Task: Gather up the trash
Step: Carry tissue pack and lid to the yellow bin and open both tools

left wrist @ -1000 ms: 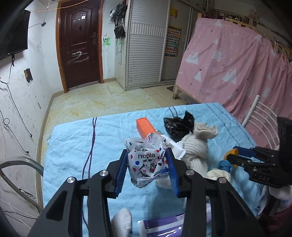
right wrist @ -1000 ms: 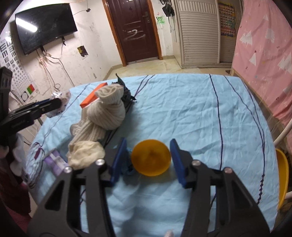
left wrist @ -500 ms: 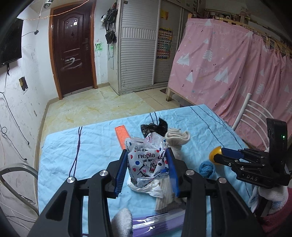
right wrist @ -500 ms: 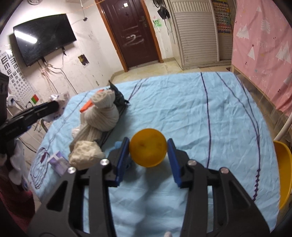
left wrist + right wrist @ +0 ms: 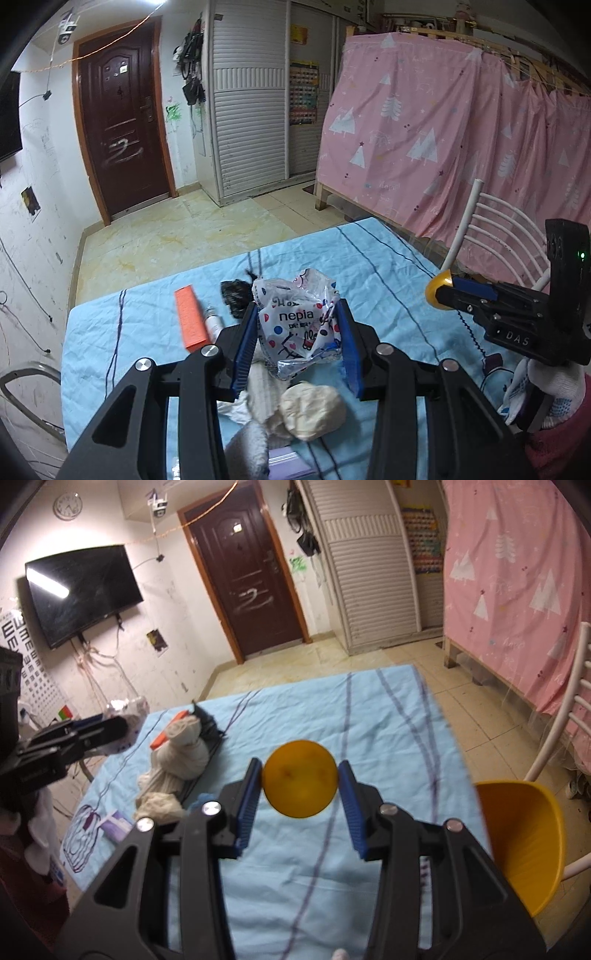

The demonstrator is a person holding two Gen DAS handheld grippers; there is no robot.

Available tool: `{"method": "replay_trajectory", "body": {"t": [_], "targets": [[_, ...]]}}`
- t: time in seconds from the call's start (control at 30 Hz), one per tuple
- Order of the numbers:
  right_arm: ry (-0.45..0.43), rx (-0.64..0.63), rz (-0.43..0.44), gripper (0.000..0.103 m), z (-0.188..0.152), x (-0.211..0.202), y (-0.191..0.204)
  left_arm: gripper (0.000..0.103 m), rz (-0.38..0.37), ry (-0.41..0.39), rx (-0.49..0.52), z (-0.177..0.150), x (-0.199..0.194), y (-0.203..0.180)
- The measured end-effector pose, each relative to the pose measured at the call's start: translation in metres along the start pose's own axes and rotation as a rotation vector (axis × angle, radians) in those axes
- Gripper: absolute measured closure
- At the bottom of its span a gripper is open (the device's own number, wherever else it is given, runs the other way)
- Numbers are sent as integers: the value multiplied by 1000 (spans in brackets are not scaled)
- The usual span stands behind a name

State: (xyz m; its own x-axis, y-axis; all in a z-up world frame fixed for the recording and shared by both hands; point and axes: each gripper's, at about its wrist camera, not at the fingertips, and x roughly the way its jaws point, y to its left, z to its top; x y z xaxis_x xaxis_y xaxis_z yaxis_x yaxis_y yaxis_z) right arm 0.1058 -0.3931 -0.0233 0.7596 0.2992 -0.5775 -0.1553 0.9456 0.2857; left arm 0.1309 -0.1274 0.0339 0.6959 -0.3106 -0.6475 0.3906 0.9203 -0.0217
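A cramped bedroom: dark door at the far wall, pink curtain to one side, and a table under a wrinkled blue cloth [image 5: 388, 716] where all the action is. Both tools are loaded. The left gripper [image 5: 295, 343] has its blue pads pressed into a crumpled tissue packet [image 5: 299, 325] (the printed plastic kind, bunched and bulging out above the jaws), held clear of the clutter lying beneath and just ahead of it: an orange box [image 5: 190, 319], a black bag [image 5: 234, 291] and a wad of pale cloth [image 5: 312, 411]. The right gripper [image 5: 301, 797] is pinched at a middling width on an orange ball [image 5: 301, 777], both pads touching its sides, with the cloth visible well below it. Now the relation that matters: the yellow bin [image 5: 524, 845] sits off the table edge, down and to the right of the right gripper's fingers, near a white chair [image 5: 565, 716]. So the right hand looks much the nearer, and I'd judge the ball goes first, swinging right and down over the rim. The packet lies farther off: from the left wrist view the bin isn't visible at all, only the right gripper off to the right, so the left hand would have to cross the table. The risk is a round ball rolling out of a light pinch.
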Motion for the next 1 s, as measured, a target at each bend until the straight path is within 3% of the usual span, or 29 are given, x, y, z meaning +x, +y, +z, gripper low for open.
{"method": "replay_trajectory", "body": {"t": [0.63, 1.0], "targets": [[-117, 141, -186, 62, -8, -56, -114, 70, -139, 2, 145, 29, 34, -120], [-93, 240, -268, 62, -34, -62, -185, 70, -230, 10, 213, 47, 67, -199]]}}
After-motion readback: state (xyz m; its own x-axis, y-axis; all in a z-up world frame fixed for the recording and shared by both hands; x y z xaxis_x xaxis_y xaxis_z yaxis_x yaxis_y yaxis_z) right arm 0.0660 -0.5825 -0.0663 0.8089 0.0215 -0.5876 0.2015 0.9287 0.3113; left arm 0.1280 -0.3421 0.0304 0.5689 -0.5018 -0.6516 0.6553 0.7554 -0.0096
